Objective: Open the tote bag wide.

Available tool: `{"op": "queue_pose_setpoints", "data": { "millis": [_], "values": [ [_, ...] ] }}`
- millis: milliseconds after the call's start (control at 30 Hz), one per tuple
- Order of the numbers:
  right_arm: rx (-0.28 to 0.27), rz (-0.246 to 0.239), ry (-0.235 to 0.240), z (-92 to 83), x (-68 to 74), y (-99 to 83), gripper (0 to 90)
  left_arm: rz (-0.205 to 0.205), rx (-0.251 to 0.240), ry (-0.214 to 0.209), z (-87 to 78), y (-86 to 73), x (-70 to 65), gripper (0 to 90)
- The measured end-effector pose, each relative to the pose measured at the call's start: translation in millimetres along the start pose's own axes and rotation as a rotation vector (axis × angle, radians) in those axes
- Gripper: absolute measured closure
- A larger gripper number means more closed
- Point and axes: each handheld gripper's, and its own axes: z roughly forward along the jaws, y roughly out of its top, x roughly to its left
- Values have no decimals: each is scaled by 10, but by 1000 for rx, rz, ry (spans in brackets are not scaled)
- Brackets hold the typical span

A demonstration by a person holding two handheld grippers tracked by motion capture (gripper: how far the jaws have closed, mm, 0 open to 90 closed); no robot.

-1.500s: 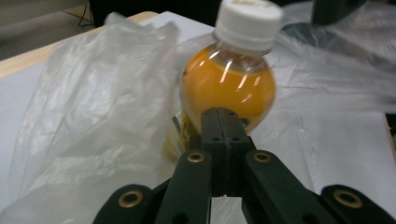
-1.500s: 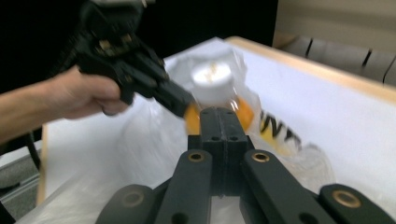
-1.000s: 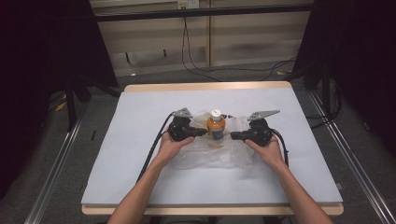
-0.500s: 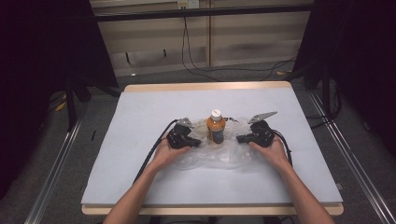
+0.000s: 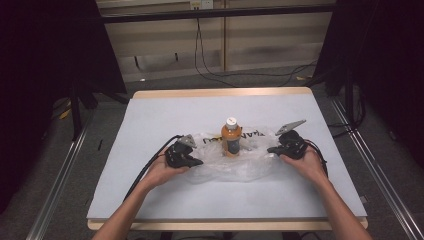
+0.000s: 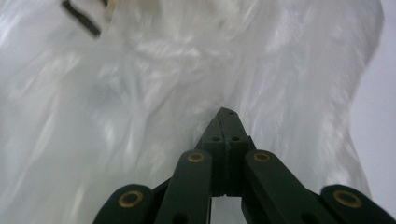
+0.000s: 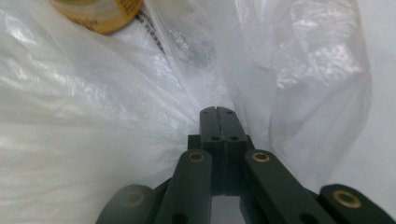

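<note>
Now your left gripper (image 5: 192, 161) has its jaws pressed together on the left edge of the clear plastic bag (image 5: 235, 165), and your right gripper (image 5: 274, 149) is clamped on the right edge of the same bag. Between your two grippers stands the orange bottle (image 5: 231, 138) (upright, with a white cap), on the bag or inside it; I cannot tell which. Under both grippers is the white table (image 5: 150, 120), and the bag lies crumpled on it.
</note>
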Motion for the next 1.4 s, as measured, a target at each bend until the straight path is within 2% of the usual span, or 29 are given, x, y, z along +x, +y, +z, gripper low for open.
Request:
{"op": "queue_pose_setpoints", "data": {
  "millis": [133,200,267,300,367,467,567,700,767,833,867,900,1000,1033,1133,1233,1267,1300,1400],
  "values": [
    [21,-14,-4,-56,32,-36,900,9,25,-11,-91,-79,-22,900],
    [-14,-19,19,-86,65,-11,900,-8,5,-16,-109,-96,-22,900],
    [-62,-16,46,-126,86,45,900,-20,-48,-28,-135,-62,-37,900],
    [-78,-16,52,-149,104,91,900,-33,-88,-22,-147,-26,-67,900],
    [-113,-29,64,-193,133,202,900,-14,-120,-26,-191,98,-111,900],
    [-141,-42,96,-225,180,368,900,24,-133,-34,-232,267,-169,900],
    [-141,-60,116,-187,243,490,900,47,-148,-34,-244,425,-214,900],
    [-111,-93,140,-73,340,606,900,88,-176,-77,-197,628,-327,900],
    [-96,-103,163,-16,375,655,900,109,-162,-92,-129,722,-406,900],
    [-60,-107,170,52,399,695,900,126,-119,-97,-7,780,-442,900],
    [-46,-113,172,95,401,706,900,123,-84,-86,57,792,-440,900],
    [-34,-115,179,138,401,711,900,117,-47,-84,115,791,-411,900],
    [9,-113,193,255,415,702,900,55,-29,-64,242,724,-291,900],
    [23,-121,179,289,421,700,900,41,-34,-59,249,709,-258,900],
    [56,-110,185,332,412,673,900,-16,-46,-25,208,689,-115,900],
    [84,-102,187,385,430,629,900,-44,-39,16,220,682,2,900],
    [91,-105,189,413,439,611,900,-51,-21,28,230,682,48,900],
    [103,-117,185,443,451,597,900,-67,-20,27,250,686,76,900],
    [105,-116,198,439,480,579,900,-39,31,53,305,747,91,900]
  ]
}}
